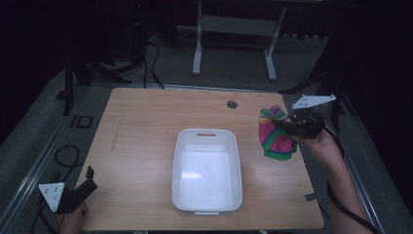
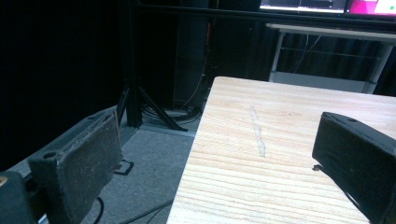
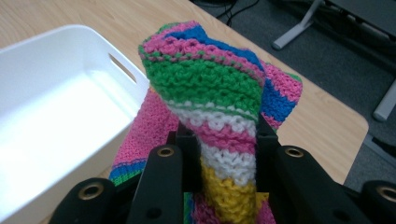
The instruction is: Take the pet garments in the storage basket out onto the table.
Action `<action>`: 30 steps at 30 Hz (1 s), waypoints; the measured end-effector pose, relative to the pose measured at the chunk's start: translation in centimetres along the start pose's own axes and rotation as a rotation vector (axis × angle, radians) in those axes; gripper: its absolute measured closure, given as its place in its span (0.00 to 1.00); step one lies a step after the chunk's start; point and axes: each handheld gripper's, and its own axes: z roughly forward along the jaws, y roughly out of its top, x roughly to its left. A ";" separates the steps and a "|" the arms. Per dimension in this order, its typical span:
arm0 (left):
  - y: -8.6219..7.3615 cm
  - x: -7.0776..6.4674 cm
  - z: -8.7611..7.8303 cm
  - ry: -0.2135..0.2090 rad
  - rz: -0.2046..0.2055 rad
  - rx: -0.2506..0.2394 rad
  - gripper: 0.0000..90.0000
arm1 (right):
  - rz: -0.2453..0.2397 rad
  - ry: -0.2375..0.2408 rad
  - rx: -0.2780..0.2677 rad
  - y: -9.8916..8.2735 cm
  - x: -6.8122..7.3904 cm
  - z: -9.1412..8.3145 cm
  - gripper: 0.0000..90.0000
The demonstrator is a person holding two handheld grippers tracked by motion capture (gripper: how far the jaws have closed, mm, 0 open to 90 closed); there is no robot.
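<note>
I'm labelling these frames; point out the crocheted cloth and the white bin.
crocheted cloth (image 3: pixel 205 79): right gripper view, green stripe near its raised top.
white bin (image 1: pixel 207 132): high view, far rim above the handle slot.

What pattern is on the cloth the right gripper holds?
The knitted cloth has pink, green, blue, white and yellow stripes, clearest in the right gripper view.

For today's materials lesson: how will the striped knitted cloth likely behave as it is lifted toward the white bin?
The knitted cloth, pinched in the right tool, folds and droops, so it is probably floppy. Its coarse yarn likely grips well. It looks light, and unlikely to roll beside the white bin.
</note>
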 end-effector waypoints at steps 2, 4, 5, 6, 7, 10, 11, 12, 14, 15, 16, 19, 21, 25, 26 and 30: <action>0.0 0.0 0.0 -0.001 0.001 0.000 0.02 | 0.017 -0.002 0.006 -0.6 -0.2 0.8 0.80; 0.0 0.1 0.0 -0.001 -0.002 0.000 0.02 | 0.028 0.000 0.017 -1.3 -0.4 1.6 0.80; 0.0 0.1 0.0 -0.002 -0.002 0.000 0.02 | 0.032 -0.002 0.026 -1.5 -0.5 2.0 0.80; 0.0 0.1 0.0 -0.002 -0.002 0.000 0.02 | 0.031 -0.002 0.033 -1.8 -0.6 2.5 0.80; 0.0 0.1 0.0 -0.002 -0.003 0.000 0.02 | 0.039 -0.001 0.040 -2.1 -0.7 2.9 0.80; 0.0 0.1 0.0 -0.002 -0.003 0.000 0.02 | 0.054 0.004 0.063 -2.7 -0.9 4.1 0.80; 0.0 0.1 0.0 -0.003 -0.002 0.000 0.02 | 0.057 0.004 0.072 -2.9 -1.0 4.5 0.80; 0.0 0.1 0.0 -0.003 -0.001 0.000 0.02 | 0.056 0.003 0.081 -3.1 -1.0 4.8 0.80; 0.0 0.1 0.0 -0.003 -0.002 0.000 0.02 | 0.056 -0.007 0.097 -3.4 -1.0 5.6 0.80; 0.0 0.1 0.0 -0.004 -0.002 0.000 0.02 | 0.060 -0.010 0.102 -3.6 -1.0 6.0 0.80; 0.0 0.1 0.0 -0.004 -0.001 0.000 0.02 | 0.066 -0.012 0.106 -3.8 -1.0 6.4 0.80; 0.0 0.1 0.0 -0.005 -0.002 0.000 0.02 | 0.074 -0.019 0.122 -4.5 -1.0 7.7 0.80; 0.0 0.1 0.0 -0.006 -0.002 0.000 0.02 | 0.074 -0.025 0.138 -4.9 -1.0 8.6 0.80; 0.0 0.1 0.0 -0.007 -0.004 0.000 0.02 | 0.093 -0.027 0.157 -5.8 -1.2 10.4 0.80; 0.0 0.1 0.0 -0.007 -0.003 0.000 0.02 | 0.099 -0.025 0.160 -6.0 -1.2 10.7 0.80; 0.0 0.1 0.0 -0.006 0.000 0.000 0.02 | 0.097 -0.027 0.183 -6.9 -1.1 12.3 0.80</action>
